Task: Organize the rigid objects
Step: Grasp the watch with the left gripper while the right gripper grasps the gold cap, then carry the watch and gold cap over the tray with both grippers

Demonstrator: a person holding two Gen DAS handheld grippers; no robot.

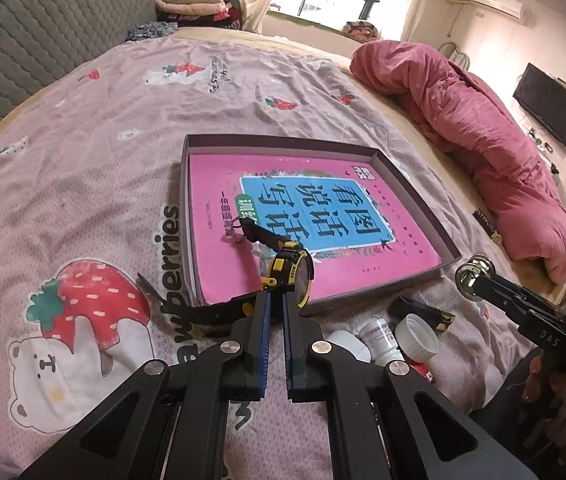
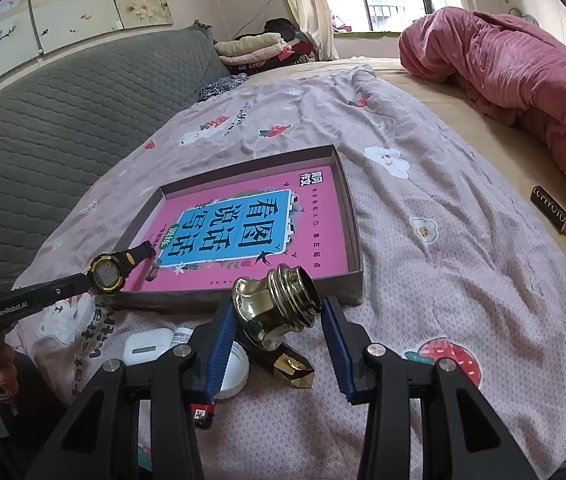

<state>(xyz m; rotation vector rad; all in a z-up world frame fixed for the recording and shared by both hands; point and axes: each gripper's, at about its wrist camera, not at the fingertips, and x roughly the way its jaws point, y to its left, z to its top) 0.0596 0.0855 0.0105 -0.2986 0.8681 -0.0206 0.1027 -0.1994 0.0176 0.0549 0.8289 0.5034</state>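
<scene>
Left wrist: left gripper (image 1: pixel 277 300) clamped on watch (image 1: pixel 289 270) over tray (image 1: pixel 415 176). Right gripper (image 2: pixel 279 320) grips brass cap (image 2: pixel 279 306), contact probably both pads.

The left gripper (image 1: pixel 277 300) pinches a black-and-yellow digital watch (image 1: pixel 289 270) between its blue pads, over the near edge of a shallow box (image 1: pixel 415 184) holding a pink book (image 1: pixel 243 184). To its right, the right gripper (image 1: pixel 479 280) carries a shiny metal knob (image 1: pixel 473 274) above a white cap (image 1: pixel 417 338) and pill bottle (image 1: pixel 379 338).
</scene>
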